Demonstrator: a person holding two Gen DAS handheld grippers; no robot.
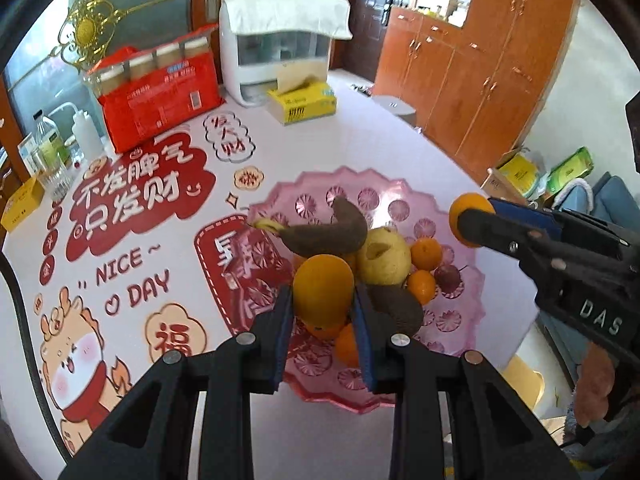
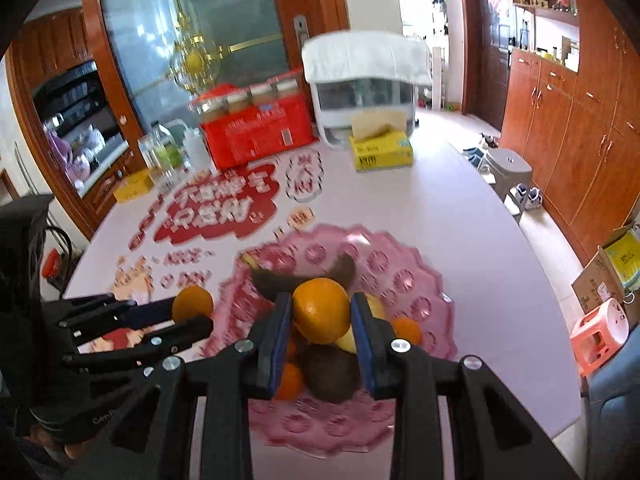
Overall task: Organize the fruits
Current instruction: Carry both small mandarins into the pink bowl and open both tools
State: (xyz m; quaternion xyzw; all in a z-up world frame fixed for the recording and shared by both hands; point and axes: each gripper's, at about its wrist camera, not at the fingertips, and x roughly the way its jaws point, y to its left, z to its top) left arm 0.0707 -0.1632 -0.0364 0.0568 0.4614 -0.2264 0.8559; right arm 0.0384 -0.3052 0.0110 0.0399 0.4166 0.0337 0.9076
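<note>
White tabletop (image 1: 360, 128) with red festive print, wood cabinets upper right of both frames. Pink scalloped fruit tray (image 1: 460, 236) sits mid-frame on it.

Left gripper (image 1: 323, 300): fingers clamped on an orange (image 1: 323, 288), held above the tray's near side. Same gripper shows at lower left of the right wrist view, orange (image 2: 192, 302) in its tips, beside the tray's left rim.

Right gripper (image 2: 322, 314): fingers clamped on a second orange (image 2: 321, 309), over the tray. In the left wrist view it enters from the right edge, its orange (image 1: 466, 212) near the tray's right rim.

In the tray: blackened banana (image 1: 332, 232), yellow pear (image 1: 384, 256), several small oranges (image 1: 427, 254), a dark brown fruit (image 1: 400, 308), a small reddish one I can't identify.

Back of tabletop: red package (image 1: 160, 92), yellow tissue box (image 1: 304, 102), white appliance (image 1: 276, 44). Right wrist view is motion-blurred.
</note>
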